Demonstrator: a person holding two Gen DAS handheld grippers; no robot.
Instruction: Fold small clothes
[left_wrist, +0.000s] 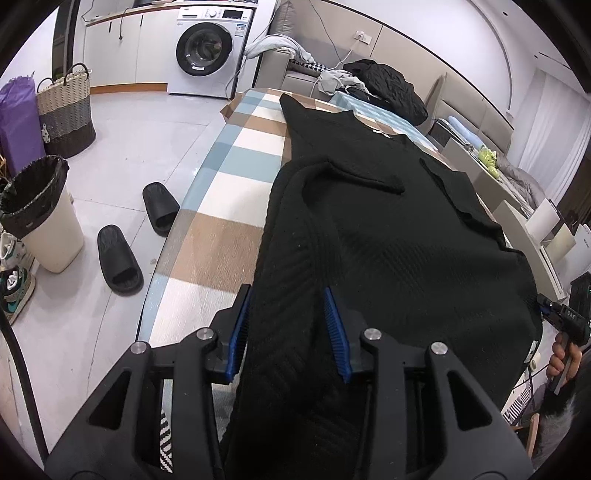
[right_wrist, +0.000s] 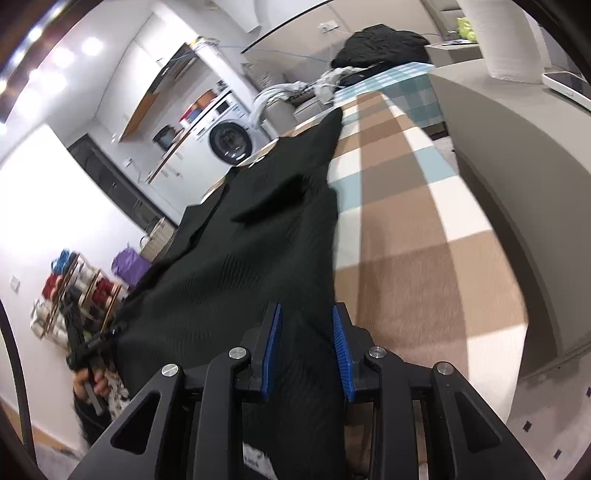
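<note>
A black knit garment (left_wrist: 388, 236) lies stretched along a checked tablecloth (left_wrist: 229, 177). My left gripper (left_wrist: 288, 328) holds the garment's near left hem between its blue pads. My right gripper (right_wrist: 306, 343) holds the near right hem of the same garment (right_wrist: 258, 240), lifted a little off the checked cloth (right_wrist: 424, 229). The right gripper also shows at the far right of the left wrist view (left_wrist: 561, 317), and the left one at the lower left of the right wrist view (right_wrist: 85, 347). A sleeve is folded over the garment's middle.
A dark jacket (left_wrist: 391, 85) and grey clothes lie at the table's far end. On the floor to the left are two black slippers (left_wrist: 118, 258), a white bin (left_wrist: 40, 214) and a woven basket (left_wrist: 66, 110). A washing machine (left_wrist: 207, 48) stands behind.
</note>
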